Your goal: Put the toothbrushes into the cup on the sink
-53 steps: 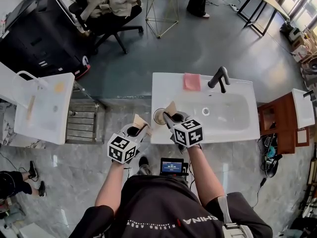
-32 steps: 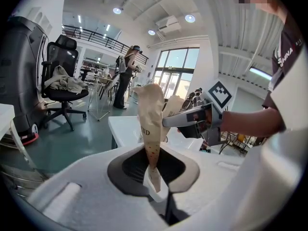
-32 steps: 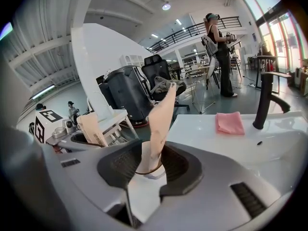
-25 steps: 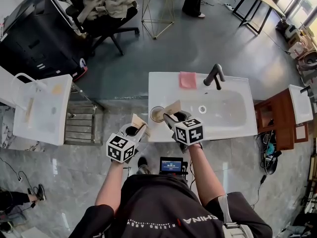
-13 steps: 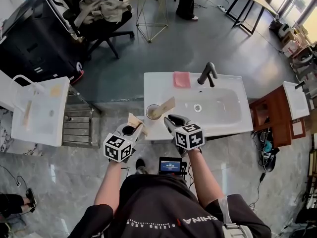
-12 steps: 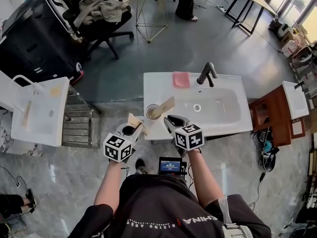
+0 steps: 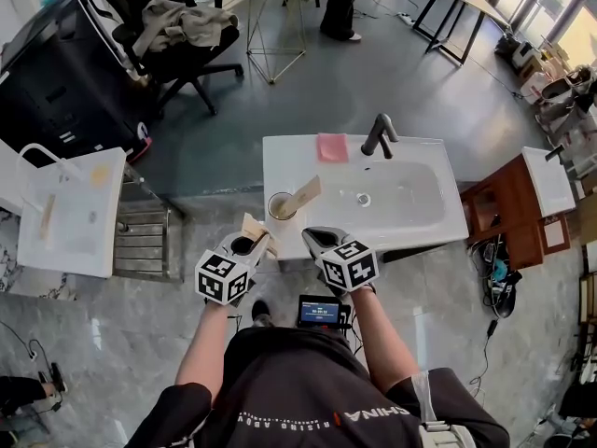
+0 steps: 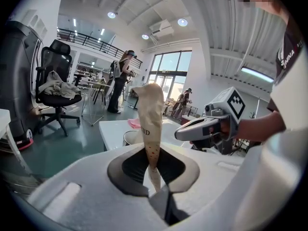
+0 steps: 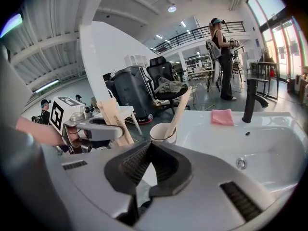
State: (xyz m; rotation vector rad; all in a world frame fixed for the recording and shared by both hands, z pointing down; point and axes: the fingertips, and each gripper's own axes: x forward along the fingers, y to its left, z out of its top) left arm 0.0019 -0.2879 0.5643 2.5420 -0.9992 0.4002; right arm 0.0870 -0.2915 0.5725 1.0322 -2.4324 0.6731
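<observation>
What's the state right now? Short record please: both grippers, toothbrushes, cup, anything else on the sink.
left gripper: shut on a paper-wrapped toothbrush, off the front left corner of the sink
right gripper: shut, empty, at the sink's front edge near the cup
cup: upright on the sink's left deck
second toothbrush: wrapped, leaning in the cup
other items: pink cloth and black faucet at the back edge
task: one toothbrush in the cup, one not yet
</observation>
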